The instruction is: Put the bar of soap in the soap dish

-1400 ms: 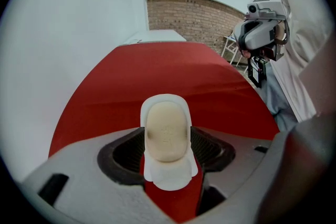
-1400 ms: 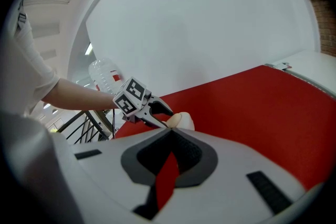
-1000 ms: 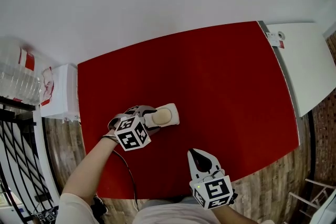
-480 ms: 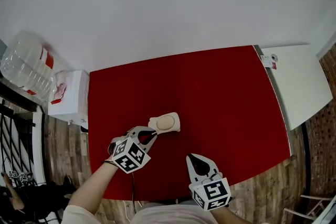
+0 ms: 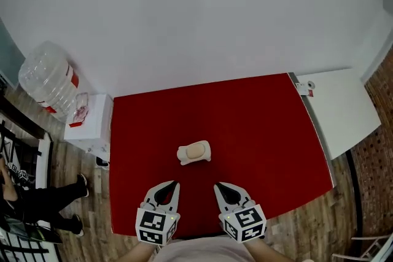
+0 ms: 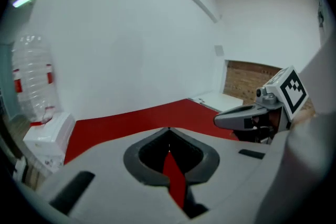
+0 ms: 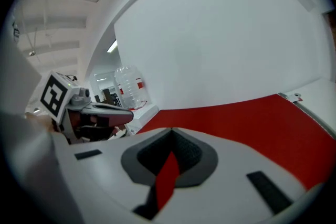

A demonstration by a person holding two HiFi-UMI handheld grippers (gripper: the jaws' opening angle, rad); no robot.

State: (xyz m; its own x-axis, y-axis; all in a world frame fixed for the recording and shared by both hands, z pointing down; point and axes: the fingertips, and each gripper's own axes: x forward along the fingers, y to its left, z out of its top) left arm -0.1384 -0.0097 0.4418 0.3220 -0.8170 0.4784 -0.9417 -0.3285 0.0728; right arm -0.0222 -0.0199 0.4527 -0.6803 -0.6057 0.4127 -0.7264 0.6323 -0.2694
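A beige bar of soap point(image 5: 194, 151) lies in a white soap dish point(image 5: 203, 157) near the middle of the red table point(image 5: 258, 126). Both grippers hang side by side at the table's near edge, well back from the dish. My left gripper point(image 5: 176, 183) is shut with nothing in it, and its tips meet in the left gripper view point(image 6: 168, 129). My right gripper point(image 5: 216, 184) is shut and empty too, its tips together in the right gripper view point(image 7: 171, 129). Each gripper view shows the other gripper off to one side; neither shows the dish.
A white box point(image 5: 90, 123) and a large clear water bottle point(image 5: 48, 86) stand left of the table. A white table point(image 5: 341, 110) adjoins the red one on the right. A white wall point(image 5: 196, 15) rises behind. A person's legs point(image 5: 43, 198) show at far left.
My left gripper let go of the soap in the dish, pulled back toward the near edge and shut. The right gripper rose a little. The head view now takes in more of the room.
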